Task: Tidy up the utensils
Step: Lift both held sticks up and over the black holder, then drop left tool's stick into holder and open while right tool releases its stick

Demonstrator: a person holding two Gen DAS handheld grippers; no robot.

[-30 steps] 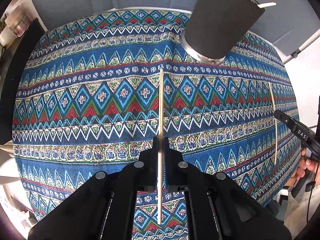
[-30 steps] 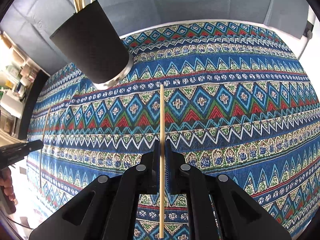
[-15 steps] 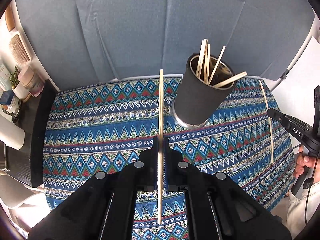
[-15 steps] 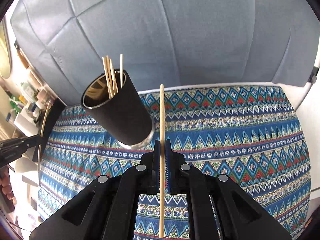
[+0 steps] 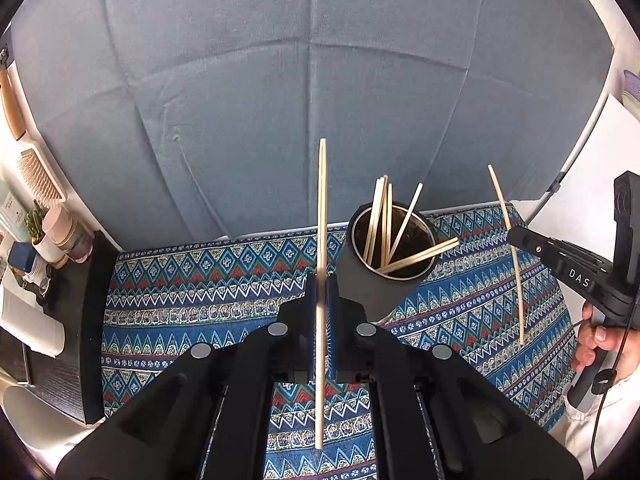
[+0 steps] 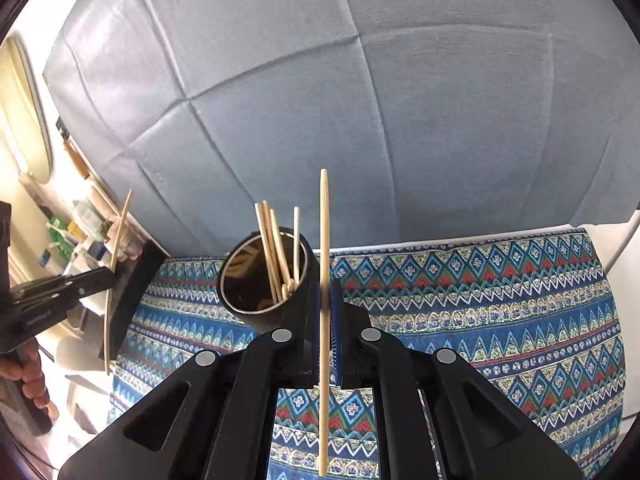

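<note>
Both grippers have tipped up since a moment ago, so the cup's open mouth now faces each camera with grey sofa cushions point(image 5: 280, 80) filling the background. Nearest, the left gripper point(image 5: 321, 312) is clamped on a pale wooden chopstick point(image 5: 321, 240), held upright along its fingers over the blue patterned tablecloth point(image 5: 200, 288). Just right of it stands the black cylindrical cup point(image 5: 384, 276), several chopsticks leaning inside. Over on the other side, the right gripper point(image 6: 327, 320) pinches its own pale wooden stick point(image 6: 324, 260), also upright, the cup just to its left. Further out, each view catches the opposite gripper raised, stick tilted, the person's hand point(image 5: 600, 340) wrapped round the handle.
</note>
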